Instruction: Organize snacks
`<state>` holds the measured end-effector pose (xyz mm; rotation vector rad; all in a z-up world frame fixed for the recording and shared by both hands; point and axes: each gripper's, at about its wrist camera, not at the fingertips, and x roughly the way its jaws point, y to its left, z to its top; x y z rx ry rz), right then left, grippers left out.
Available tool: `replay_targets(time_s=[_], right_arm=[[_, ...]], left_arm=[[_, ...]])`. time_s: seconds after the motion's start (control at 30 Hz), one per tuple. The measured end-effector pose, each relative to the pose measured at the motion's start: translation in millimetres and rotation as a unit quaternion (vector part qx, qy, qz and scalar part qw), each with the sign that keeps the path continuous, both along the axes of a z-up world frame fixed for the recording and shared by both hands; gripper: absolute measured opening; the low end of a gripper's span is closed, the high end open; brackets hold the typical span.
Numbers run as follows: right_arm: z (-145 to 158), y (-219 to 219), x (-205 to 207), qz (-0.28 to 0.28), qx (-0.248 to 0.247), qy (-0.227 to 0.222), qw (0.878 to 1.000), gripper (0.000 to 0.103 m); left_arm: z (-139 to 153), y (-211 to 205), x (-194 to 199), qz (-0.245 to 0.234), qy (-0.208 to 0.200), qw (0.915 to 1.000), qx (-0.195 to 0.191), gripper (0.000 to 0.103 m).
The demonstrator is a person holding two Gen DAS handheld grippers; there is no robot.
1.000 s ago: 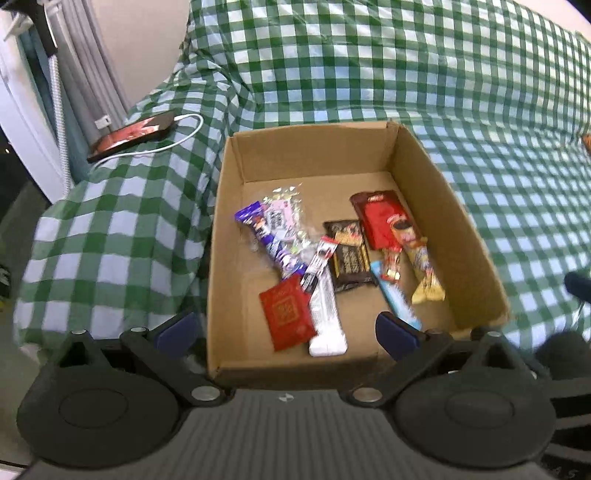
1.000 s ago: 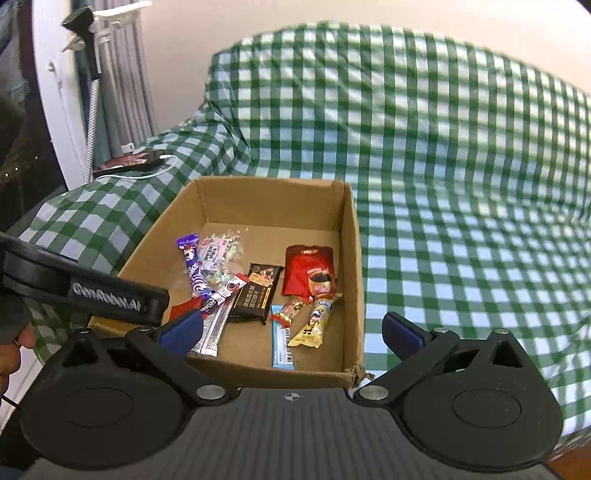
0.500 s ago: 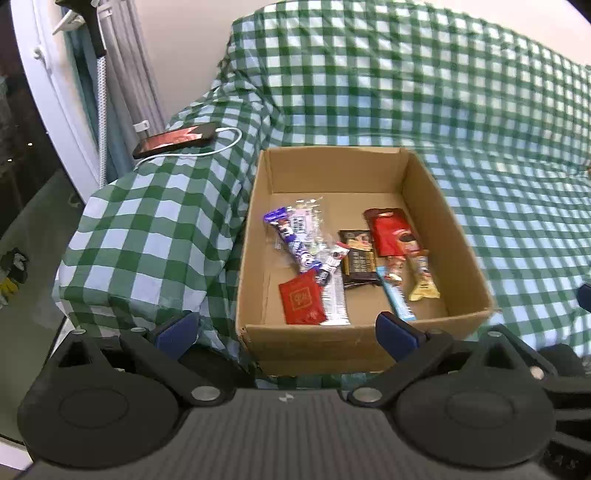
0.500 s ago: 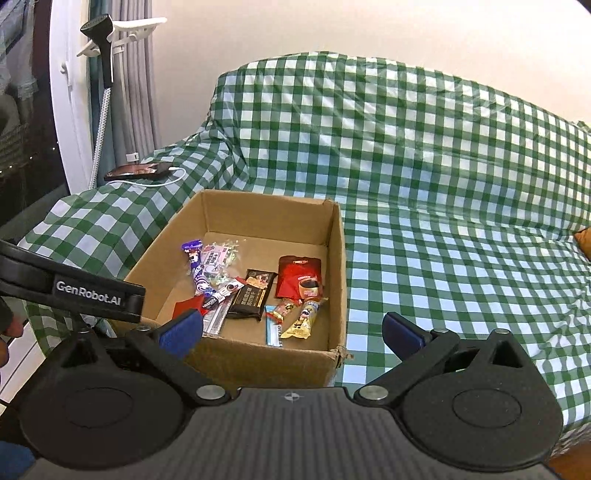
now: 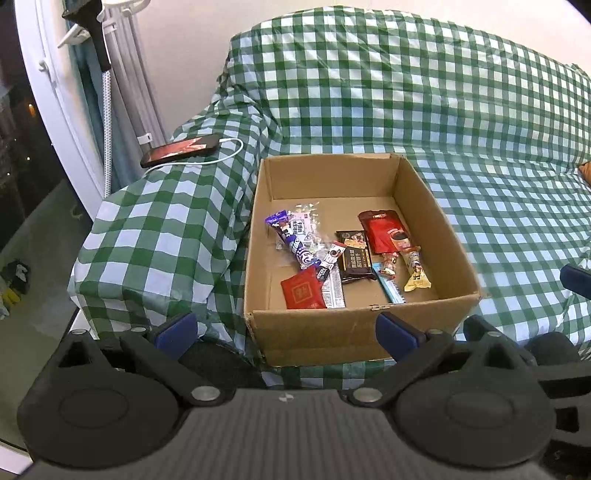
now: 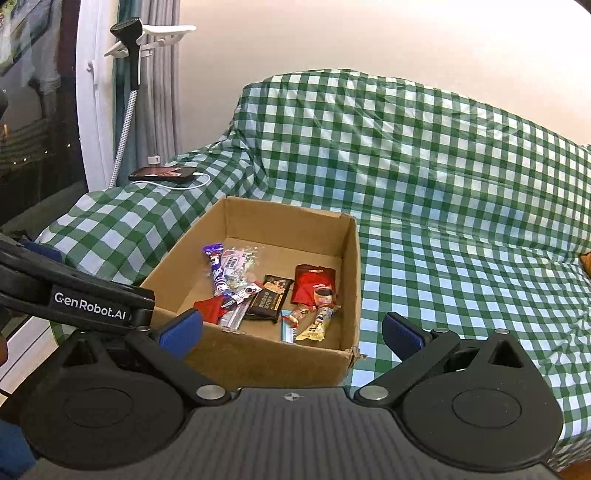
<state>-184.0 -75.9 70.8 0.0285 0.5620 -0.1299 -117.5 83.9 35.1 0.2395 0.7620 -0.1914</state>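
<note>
An open cardboard box (image 5: 424, 206) sits on a green checked sofa cover (image 5: 480, 147); it also shows in the right wrist view (image 6: 349, 266). Several snacks lie on its floor: a purple bar (image 5: 291, 243), a red square packet (image 5: 302, 290), a dark chocolate bar (image 5: 354, 256), a red pouch (image 5: 386, 232), a yellow-tipped bar (image 5: 415, 271). My left gripper (image 5: 286, 332) is open and empty, held back from the box's near wall. My right gripper (image 6: 291, 334) is open and empty, in front of the box's near right corner. The left gripper's arm (image 6: 74, 299) shows at the left.
A phone (image 5: 181, 149) with a white cable lies on the sofa arm left of the box. A white door frame (image 5: 55, 103) and a hanging steamer head (image 6: 127, 33) stand at far left. The floor (image 5: 33, 266) drops away left of the sofa.
Both grippers have pulled back and up from the box, so it looks smaller and farther. The snacks have not moved. Both grippers stayed open.
</note>
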Motion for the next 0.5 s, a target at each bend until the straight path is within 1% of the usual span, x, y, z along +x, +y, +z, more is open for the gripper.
replay_targets(time_s=[0.13,0.27,0.5], right_arm=[[-1.1,-0.1,-1.8,-0.003,-0.001,0.002,1.000,0.103],[-1.9,-2.6,-4.1,-0.005,-0.002,0.005,1.000,0.103],[-2.7,-4.6,-4.5,-0.004,-0.003,0.006,1.000,0.103]], left_arm=[[-1.2,1.4,-0.8,0.003,0.002,1.0000,-0.001,0.103],[-1.1,1.1,-2.1,0.003,-0.006,1.0000,0.004,0.103],[-1.6,1.3,-2.0,0.005,-0.003,1.0000,0.004,0.103]])
